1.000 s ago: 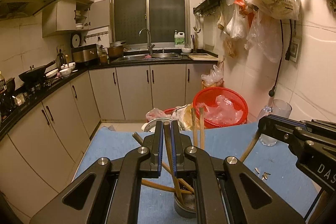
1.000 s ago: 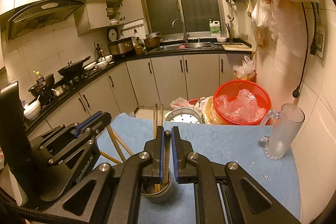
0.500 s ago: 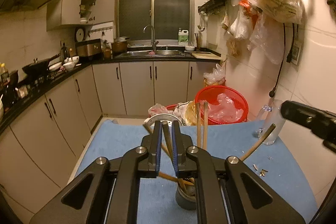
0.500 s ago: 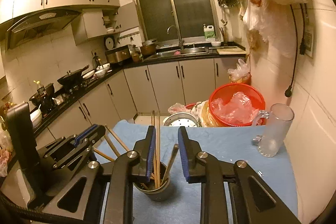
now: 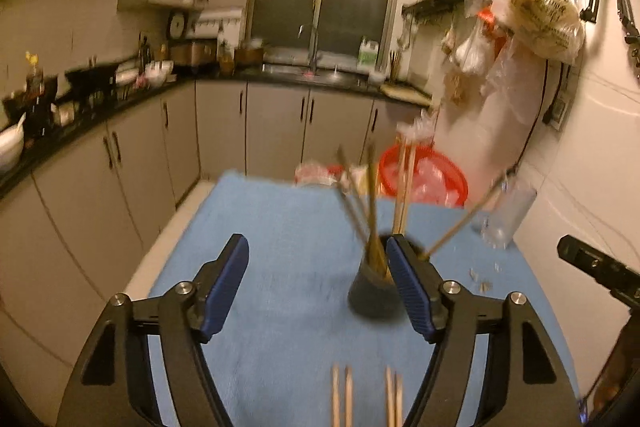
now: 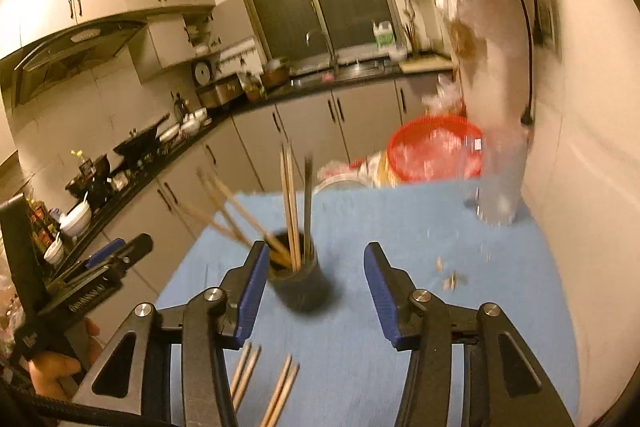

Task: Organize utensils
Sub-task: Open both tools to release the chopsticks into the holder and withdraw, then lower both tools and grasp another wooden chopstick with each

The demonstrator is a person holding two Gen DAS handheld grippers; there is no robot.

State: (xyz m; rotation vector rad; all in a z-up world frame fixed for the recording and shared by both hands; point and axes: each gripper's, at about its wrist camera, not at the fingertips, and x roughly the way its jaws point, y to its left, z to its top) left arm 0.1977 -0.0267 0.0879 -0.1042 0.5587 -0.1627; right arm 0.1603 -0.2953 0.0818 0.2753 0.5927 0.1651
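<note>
We see a blue-covered tabletop in a dim kitchen, and near its middle stands our landmark, a dark holder cup with wooden chopsticks fanning out of its mouth. Behind the cup, at the far right corner of the tabletop, stands a clear glass mug. On the near side of the cup, four loose chopsticks lie flat in two pairs, not yet gathered.

The main risk, as we judge it, is the cup itself — it looks narrow and tall, and several sticks lean far out to both sides. A claw sweeping past could catch a leaning stick and lever the cup over, spilling the lot. The loose pairs lie flat on cloth, so a pinch may take only one stick or roll them apart. Both views are smeared by blur, so fine contact is hard to read.

The left claw is spread wide and holds nothing; in its own view its right finger overlaps the cup's rim, though we cannot tell if it touches. The right claw is also released and empty, hovering above the near side of the cup, pointed forward and down.
</note>
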